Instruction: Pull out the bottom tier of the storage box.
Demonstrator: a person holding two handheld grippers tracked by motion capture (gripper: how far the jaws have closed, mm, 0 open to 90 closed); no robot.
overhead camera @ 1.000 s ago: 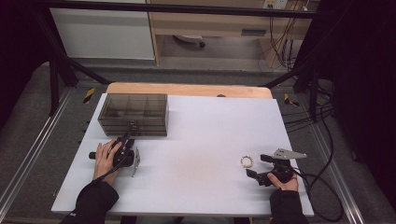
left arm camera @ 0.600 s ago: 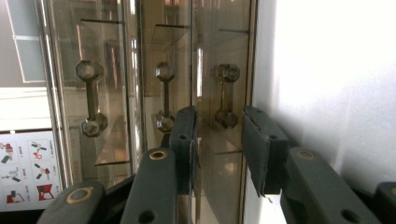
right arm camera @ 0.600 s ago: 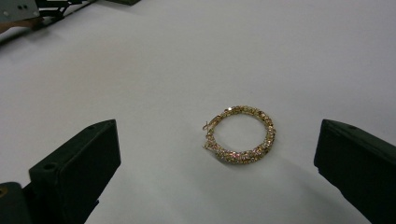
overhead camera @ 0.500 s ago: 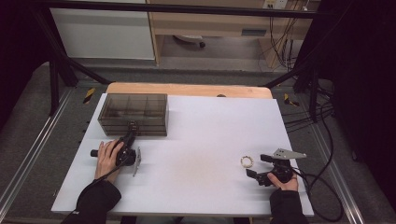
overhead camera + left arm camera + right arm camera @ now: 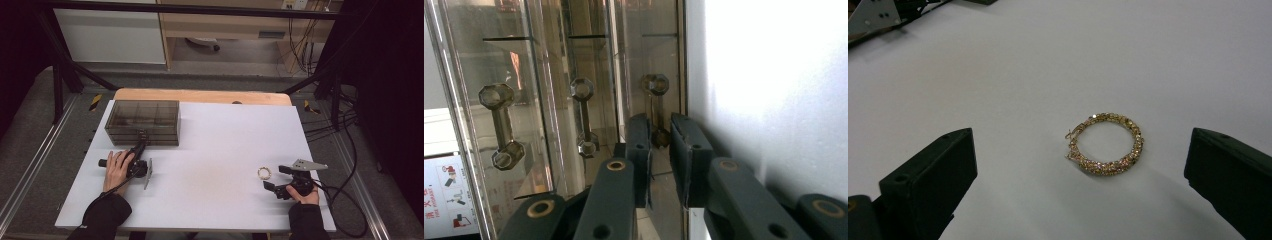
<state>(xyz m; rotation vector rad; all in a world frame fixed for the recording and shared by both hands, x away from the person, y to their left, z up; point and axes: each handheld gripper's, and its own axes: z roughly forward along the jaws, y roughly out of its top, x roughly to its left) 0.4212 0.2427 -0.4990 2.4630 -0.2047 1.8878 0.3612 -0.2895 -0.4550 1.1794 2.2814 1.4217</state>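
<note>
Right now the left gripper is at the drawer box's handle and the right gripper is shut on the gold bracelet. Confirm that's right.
Not quite. The right gripper is not shut on the gold bracelet: its jaws stand wide open, the bracelet lying free on the white table between them, touching neither. The right gripper view shows this. The left gripper is indeed at the drawer box's handle, its jaws having just been closing around it.

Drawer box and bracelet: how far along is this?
Done: nothing yet; the gold bracelet lies loose on the white table, and all drawers of the smoky drawer box look shut. In hand: the left gripper has just been closing its jaws around one drawer handle. Left: pull that drawer open, likely pick up the bracelet with the open right gripper, put it in.
</note>
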